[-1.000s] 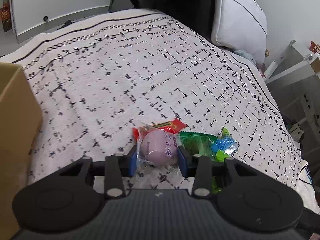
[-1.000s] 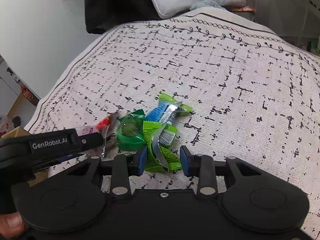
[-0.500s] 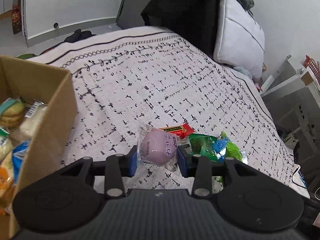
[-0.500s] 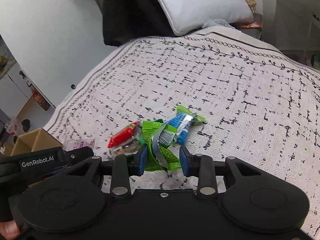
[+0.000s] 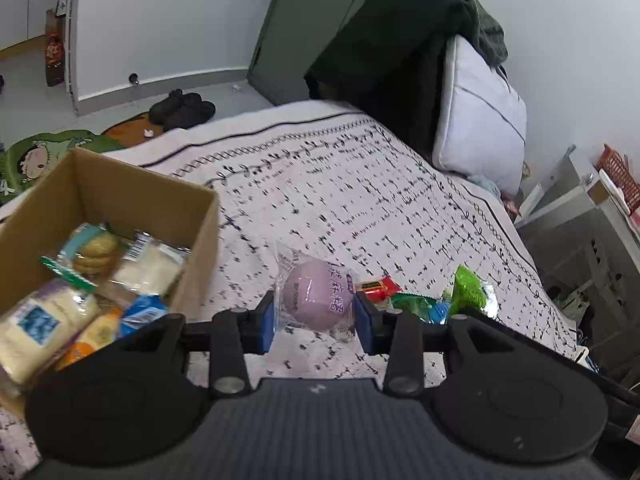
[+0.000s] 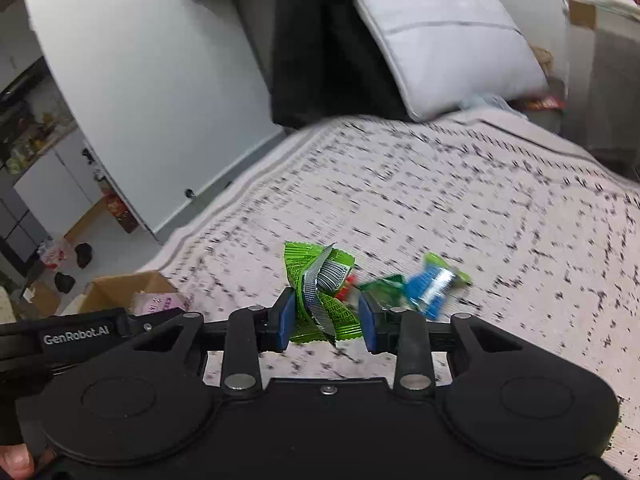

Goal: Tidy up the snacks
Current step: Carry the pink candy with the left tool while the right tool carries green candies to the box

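Note:
My left gripper (image 5: 316, 316) is shut on a pink round snack in a clear wrapper (image 5: 316, 294), held above the patterned bedspread (image 5: 360, 208). An open cardboard box (image 5: 120, 200) with several wrapped snacks stands to its left. My right gripper (image 6: 325, 322) is shut on a crumpled green packet (image 6: 320, 292), lifted off the bed. On the bedspread behind lie a red packet (image 5: 378, 286), a dark green packet (image 5: 412, 304) and a blue-and-green one (image 6: 432, 286). In the right wrist view the left gripper (image 6: 156, 312) and the box (image 6: 120, 288) show at the lower left.
A white pillow (image 5: 480, 112) and dark clothing (image 5: 400, 52) stand at the head of the bed. Grey shelving (image 5: 588, 232) flanks the bed's right side. Black shoes (image 5: 182, 108) and a cartoon mat (image 5: 44, 156) lie on the floor beyond the box.
Both grippers have risen off the bed with their snacks. The left one has swung toward the box, whose inside has come into view. The remaining packets stayed on the bedspread.

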### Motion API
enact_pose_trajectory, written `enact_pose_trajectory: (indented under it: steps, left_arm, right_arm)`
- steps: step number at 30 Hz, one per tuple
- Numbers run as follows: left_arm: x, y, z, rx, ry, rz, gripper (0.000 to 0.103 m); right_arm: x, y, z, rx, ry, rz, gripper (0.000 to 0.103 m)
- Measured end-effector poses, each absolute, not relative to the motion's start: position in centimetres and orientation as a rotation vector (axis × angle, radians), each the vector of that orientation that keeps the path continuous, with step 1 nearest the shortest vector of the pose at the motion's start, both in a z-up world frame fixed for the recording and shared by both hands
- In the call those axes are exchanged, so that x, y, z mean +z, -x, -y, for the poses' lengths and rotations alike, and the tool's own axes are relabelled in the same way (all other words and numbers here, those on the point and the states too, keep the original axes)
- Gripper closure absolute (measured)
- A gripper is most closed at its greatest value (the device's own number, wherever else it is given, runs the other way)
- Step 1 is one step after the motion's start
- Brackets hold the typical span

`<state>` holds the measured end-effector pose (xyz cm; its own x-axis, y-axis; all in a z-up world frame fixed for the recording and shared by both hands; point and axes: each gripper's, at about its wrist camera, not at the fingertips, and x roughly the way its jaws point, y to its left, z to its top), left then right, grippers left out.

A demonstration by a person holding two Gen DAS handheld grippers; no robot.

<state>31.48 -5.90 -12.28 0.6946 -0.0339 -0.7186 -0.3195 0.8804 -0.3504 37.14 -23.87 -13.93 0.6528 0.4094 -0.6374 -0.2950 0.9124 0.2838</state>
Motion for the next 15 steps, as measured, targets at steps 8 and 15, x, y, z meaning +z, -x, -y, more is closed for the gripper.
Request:
enact_pose_trajectory:
  steps: [8,15]
  left_arm:
    - [-11.0,-28.8,3.2,0.209,0.486,-0.77,0.064]
    - [-9.5,-26.9,0.8,0.249,0.479,-0.743,0.064]
  right_arm:
    - [-12.2,-35.4,21.1,0.441,-0.132,-0.711,0.07]
    - [-11.0,-34.4,19.0,0.46,-0.114,-0.675,0.07]
